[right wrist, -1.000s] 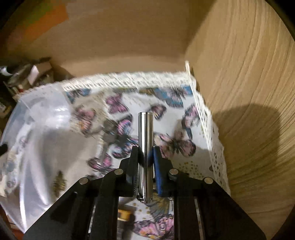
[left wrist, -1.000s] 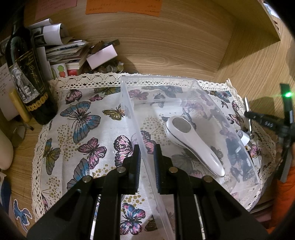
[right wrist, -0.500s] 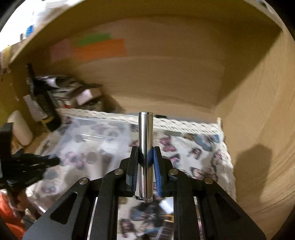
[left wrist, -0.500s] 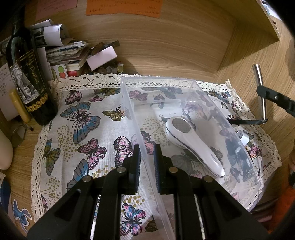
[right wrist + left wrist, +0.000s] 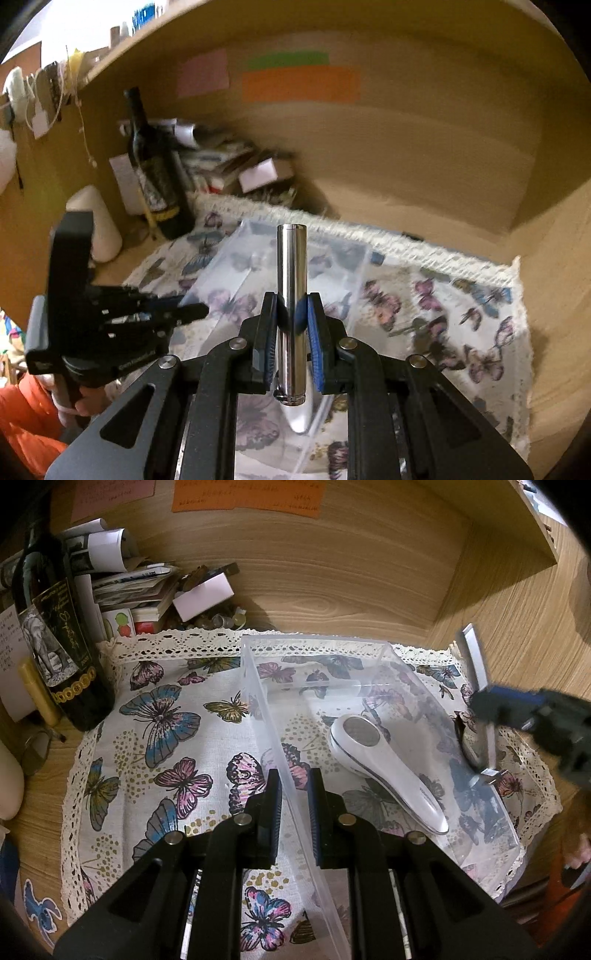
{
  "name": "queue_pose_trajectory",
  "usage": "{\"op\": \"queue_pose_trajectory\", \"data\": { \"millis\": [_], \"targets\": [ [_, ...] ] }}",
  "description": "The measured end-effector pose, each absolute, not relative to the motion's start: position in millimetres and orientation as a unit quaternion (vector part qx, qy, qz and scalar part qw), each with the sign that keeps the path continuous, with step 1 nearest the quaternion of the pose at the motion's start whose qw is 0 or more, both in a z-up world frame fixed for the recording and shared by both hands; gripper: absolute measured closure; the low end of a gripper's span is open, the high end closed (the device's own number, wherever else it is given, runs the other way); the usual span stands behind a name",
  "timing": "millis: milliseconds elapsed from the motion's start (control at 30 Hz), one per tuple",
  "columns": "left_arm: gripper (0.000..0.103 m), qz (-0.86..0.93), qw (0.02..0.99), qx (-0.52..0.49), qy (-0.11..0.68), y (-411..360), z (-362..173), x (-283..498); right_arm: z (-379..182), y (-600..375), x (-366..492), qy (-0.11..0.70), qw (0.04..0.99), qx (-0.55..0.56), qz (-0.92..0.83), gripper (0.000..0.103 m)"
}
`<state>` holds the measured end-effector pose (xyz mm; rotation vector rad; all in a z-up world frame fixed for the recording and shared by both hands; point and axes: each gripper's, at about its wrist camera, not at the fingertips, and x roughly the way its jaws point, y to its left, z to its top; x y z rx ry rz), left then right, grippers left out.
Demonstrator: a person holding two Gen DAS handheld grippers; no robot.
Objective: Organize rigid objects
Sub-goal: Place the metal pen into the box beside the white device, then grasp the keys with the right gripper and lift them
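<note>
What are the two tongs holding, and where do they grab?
Right tongs pinch the shiny metal tube near its lower end. Left tongs clamp the clear plastic bin by its side wall.

Cloth [image 5: 177, 760]: white, with blue, pink and gold butterflies, gold dots and a cream lace edge. Box [image 5: 373, 657]: clear plastic, holding a white handheld device [image 5: 384, 771] with a grey round face; tube [image 5: 291, 295]: shiny silver. Bottle [image 5: 55, 635]: dark, with a black label, gold lettering and an elephant picture; wall notes [image 5: 299, 84]: orange, green, pink.
</note>
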<state>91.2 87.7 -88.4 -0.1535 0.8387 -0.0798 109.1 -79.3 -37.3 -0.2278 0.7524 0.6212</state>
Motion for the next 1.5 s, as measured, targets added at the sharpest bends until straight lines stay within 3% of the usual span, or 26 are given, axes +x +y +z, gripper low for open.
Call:
{"op": "queue_pose_trajectory", "data": {
  "millis": [333,733,1067,1500],
  "targets": [
    [0.089,-0.040,0.910,-0.075,0.406,88,-89,91,-81,-72,136,0.427,0.856,-0.125,0.262,0.088],
    [0.089,-0.040,0.910,-0.074,0.406,88,-89,91,-58,-89,129,0.396,0.874,-0.107,0.261,0.086],
    [0.089,-0.040,0.910,-0.073,0.406,88,-89,91,-33,-137,136,0.358,0.910,-0.086,0.190,0.067],
    [0.089,-0.040,0.910,-0.071,0.407,88,-91,90,-88,-171,186,0.449,0.880,-0.076,0.134,0.066]
  ]
}}
